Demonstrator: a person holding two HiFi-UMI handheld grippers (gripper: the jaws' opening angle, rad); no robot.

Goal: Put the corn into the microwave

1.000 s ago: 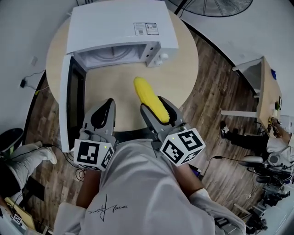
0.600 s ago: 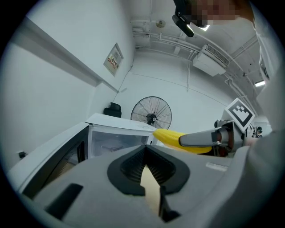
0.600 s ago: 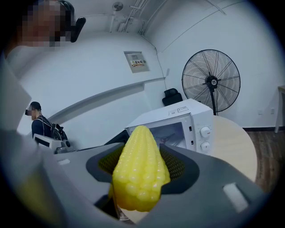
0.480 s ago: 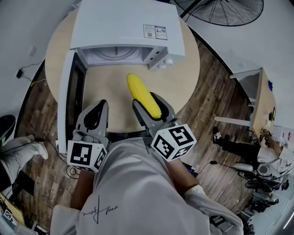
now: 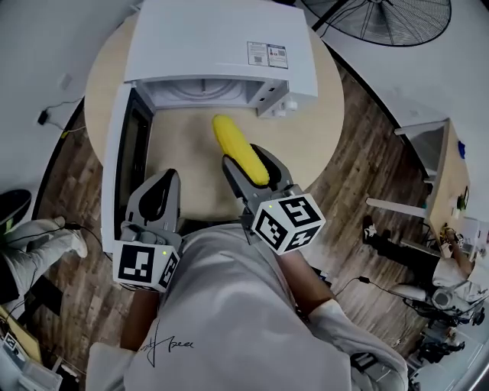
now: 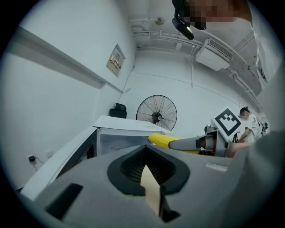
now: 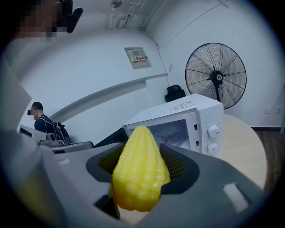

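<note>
The right gripper [image 5: 249,164] is gripping the corn [image 5: 239,149] by its thick end, jaws pressing on both sides, and over the last second it has been carrying the cob forward and slightly leftward, so the pointed tip is now lining up with the microwave [image 5: 218,46] mouth rather than its control side. The corn is hanging in the air over the table [image 5: 321,137], just short of the cavity [image 5: 200,90] and not yet inside. The door [image 5: 118,156] is standing wide open to the left, so the way in is looking clear, and what is remaining seems to be a short push forward and a release. The left gripper [image 5: 157,197] is idling near the person's body beside the door, jaws drawn together on nothing, and has hardly shifted. The round, pale wooden table is carrying only the microwave. Around it, dark wood-plank floor [image 5: 348,229] is showing, a large fan [image 5: 390,19] is standing behind the microwave against white walls, and a desk [image 5: 439,172] is sitting off to the right.
</note>
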